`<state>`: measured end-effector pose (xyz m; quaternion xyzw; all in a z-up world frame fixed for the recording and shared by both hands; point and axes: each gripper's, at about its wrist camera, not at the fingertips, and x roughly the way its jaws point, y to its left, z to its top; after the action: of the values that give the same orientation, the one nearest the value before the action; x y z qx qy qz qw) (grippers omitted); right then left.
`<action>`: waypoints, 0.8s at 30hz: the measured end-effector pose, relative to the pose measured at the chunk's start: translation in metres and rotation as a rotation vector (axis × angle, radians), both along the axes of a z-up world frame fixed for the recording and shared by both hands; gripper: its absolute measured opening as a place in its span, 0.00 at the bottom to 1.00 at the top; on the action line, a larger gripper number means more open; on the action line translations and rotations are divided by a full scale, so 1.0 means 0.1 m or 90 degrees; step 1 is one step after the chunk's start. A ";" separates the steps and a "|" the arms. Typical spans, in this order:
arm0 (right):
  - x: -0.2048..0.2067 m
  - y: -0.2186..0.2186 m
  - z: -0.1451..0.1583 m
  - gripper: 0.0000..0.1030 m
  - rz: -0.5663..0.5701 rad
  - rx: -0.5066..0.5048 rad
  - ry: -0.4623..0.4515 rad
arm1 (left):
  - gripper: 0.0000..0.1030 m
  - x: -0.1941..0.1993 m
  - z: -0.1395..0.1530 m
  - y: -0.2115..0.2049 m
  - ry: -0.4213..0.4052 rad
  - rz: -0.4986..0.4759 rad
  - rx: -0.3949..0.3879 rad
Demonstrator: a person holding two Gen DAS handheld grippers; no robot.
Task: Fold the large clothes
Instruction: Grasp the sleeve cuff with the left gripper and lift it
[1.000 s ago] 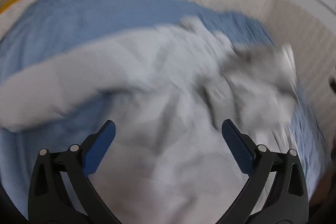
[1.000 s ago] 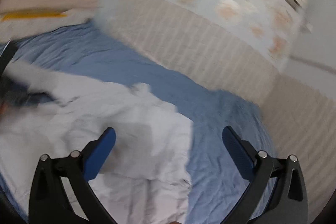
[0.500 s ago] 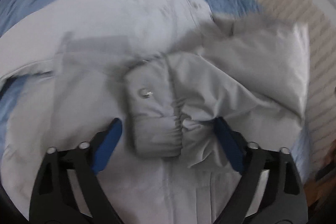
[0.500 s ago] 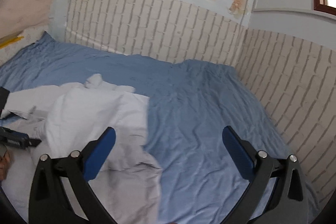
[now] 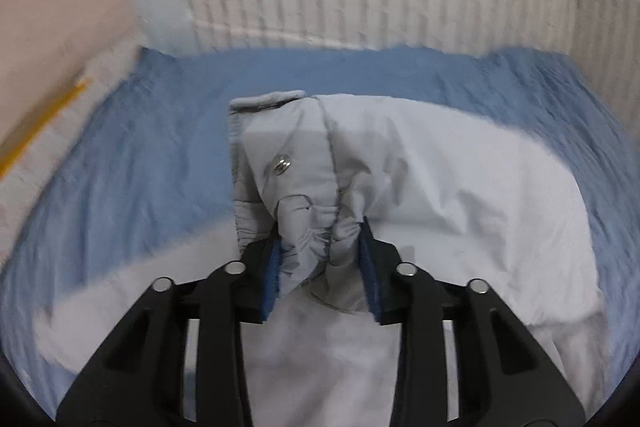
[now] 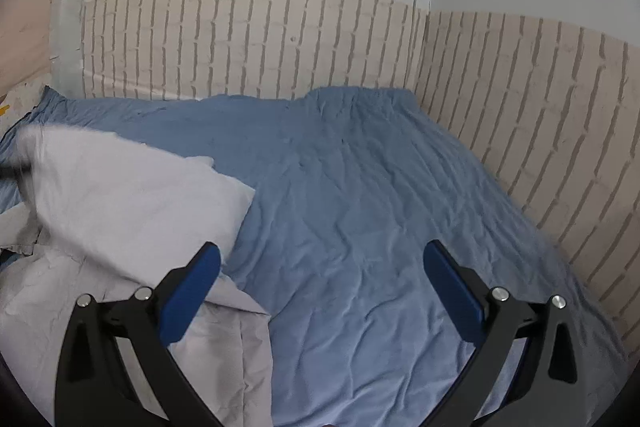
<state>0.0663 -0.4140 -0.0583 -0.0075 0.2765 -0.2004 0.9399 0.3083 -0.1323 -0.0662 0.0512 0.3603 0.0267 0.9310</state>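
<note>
Gripping the jacket (image 5: pixel 460 195) cuff (image 5: pixel 308 227), left tool (image 5: pixel 320 263) is clamped w/ sleeve running far; right tool (image 6: pixel 320 291) gapes empty over bed (image 6: pixel 360 207), jacket to its left.

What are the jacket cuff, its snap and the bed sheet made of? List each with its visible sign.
Jacket cuff: thin matte woven fabric, likely synthetic; it gathers into elastic puckers.
Snap: apparently metal; small, shiny and silver.
Bed sheet: soft matte blue cloth, possibly cotton; fine creases.

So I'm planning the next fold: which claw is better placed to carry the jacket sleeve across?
Left. The left claw is shut on the sleeve cuff; the right claw hangs open over the blue sheet, holding nothing.
</note>
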 end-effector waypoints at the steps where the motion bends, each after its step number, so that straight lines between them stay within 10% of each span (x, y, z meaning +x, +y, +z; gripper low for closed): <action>1: 0.03 0.00 -0.03 0.98 0.000 0.006 0.003 | 0.53 0.08 -0.02 0.03 0.019 0.005 0.001; 6: 0.23 0.00 -0.20 0.98 0.016 0.045 0.020 | 0.92 0.18 -0.31 0.10 0.073 0.002 0.011; 9: 0.31 0.00 -0.27 0.98 -0.002 0.077 0.017 | 0.96 -0.06 -0.47 0.04 0.058 -0.039 0.015; 13: 0.29 -0.14 -0.49 0.98 -0.101 0.339 -0.048 | 0.96 -0.51 -0.63 0.15 0.062 -0.099 0.065; 16: 0.54 0.03 -0.83 0.98 -0.031 0.493 0.063 | 0.97 -0.97 -0.64 0.48 0.020 -0.110 0.150; 22: 0.24 0.07 -0.53 0.98 -0.057 0.416 -0.006 | 0.97 -1.43 -0.65 1.66 0.044 0.003 0.185; 24: 0.12 0.11 -0.46 0.98 -0.049 0.416 -0.017 | 0.97 -1.50 -0.66 2.07 0.065 0.065 0.127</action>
<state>0.0778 -0.4033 -0.1038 0.3075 0.3140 -0.1362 0.8878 0.1582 0.0750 -0.1318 0.1263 0.4050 0.1075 0.8991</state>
